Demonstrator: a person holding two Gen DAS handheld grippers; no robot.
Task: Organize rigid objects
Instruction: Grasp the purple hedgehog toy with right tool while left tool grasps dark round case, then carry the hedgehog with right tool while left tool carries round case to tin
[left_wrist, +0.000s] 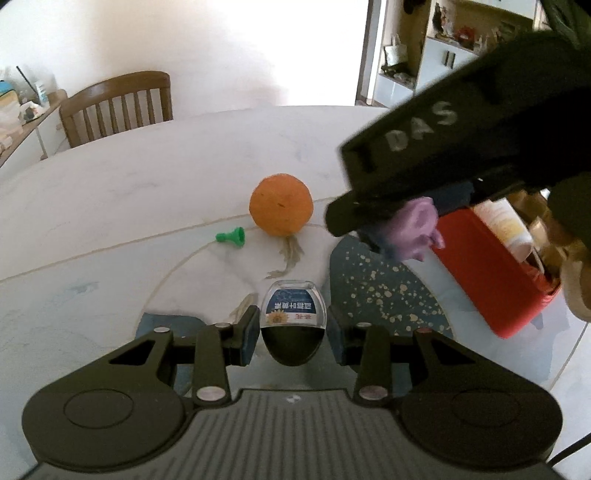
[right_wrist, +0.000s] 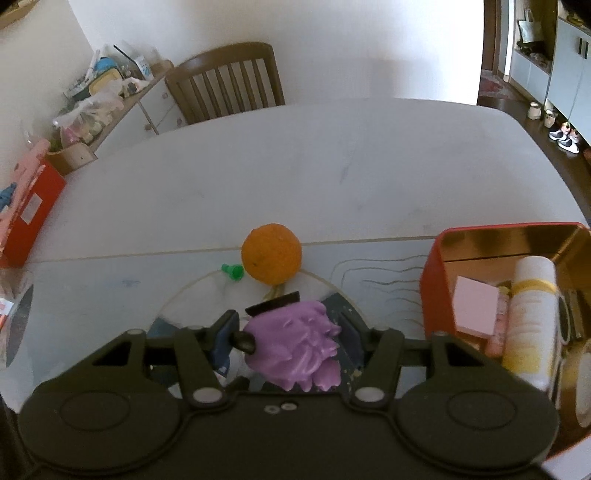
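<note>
My right gripper (right_wrist: 288, 332) is shut on a purple figurine (right_wrist: 299, 343) and holds it above the table, left of the red tin box (right_wrist: 436, 273). In the left wrist view the right gripper (left_wrist: 384, 225) and the purple figurine (left_wrist: 417, 225) hang beside the red tin box (left_wrist: 476, 269). My left gripper (left_wrist: 291, 325) is low over the table with its jaws apart around a small black case with a blue label (left_wrist: 293, 321); the pads do not touch it. An orange ball (left_wrist: 281, 210) and a green peg (left_wrist: 231, 236) lie further ahead.
The box holds a white tube (right_wrist: 532, 317), a pink pad (right_wrist: 474, 310) and other small items. A wooden chair (right_wrist: 225, 81) stands at the table's far edge. A cluttered sideboard (right_wrist: 107, 92) is at the left. A red carton (right_wrist: 29, 214) sits on the table's left edge.
</note>
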